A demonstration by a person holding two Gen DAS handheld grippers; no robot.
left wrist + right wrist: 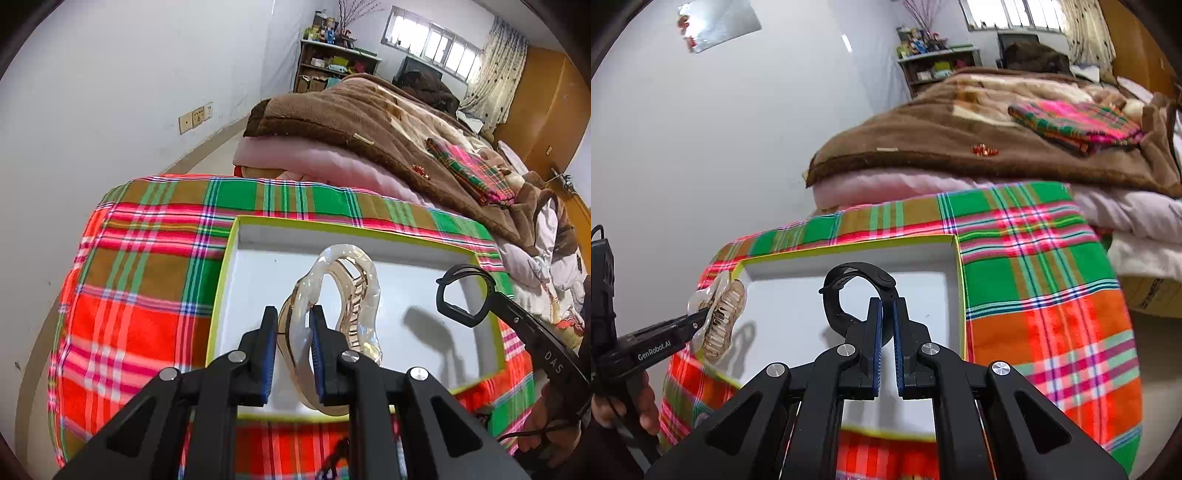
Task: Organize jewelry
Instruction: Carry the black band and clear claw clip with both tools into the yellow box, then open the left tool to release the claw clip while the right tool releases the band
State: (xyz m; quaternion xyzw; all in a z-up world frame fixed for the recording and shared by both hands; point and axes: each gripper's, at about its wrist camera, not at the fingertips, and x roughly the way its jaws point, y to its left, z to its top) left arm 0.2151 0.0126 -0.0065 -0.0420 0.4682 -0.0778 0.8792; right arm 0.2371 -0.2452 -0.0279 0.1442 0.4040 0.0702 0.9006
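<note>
1. Your left claw (293,325) is clamped on a big, see-through, cream and gold plastic hair clip (332,306). The blue pads (318,332) squeeze one end of it, and the rest of the clip sticks up past the tips.
2. Your right claw (886,314) is clamped on a black rubber wristband (849,291) bent into a loop. The loop curls up and to the left of the tips.
3. Both claws hang over a wide, shallow white box with a yellow-green rim (236,236). The clip and the band are in the air above its white floor, not touching it.
4. Seen from your left claw, the band and the right claw are off to the right, over the right side of the box. Seen from your right claw, the clip is far to the left, near the box's left edge.
5. The box sits on a bright red, green and orange checked cloth (140,295).
6. Past the claws lies a brown fuzzy blanket (923,147) on a pink one.
</note>
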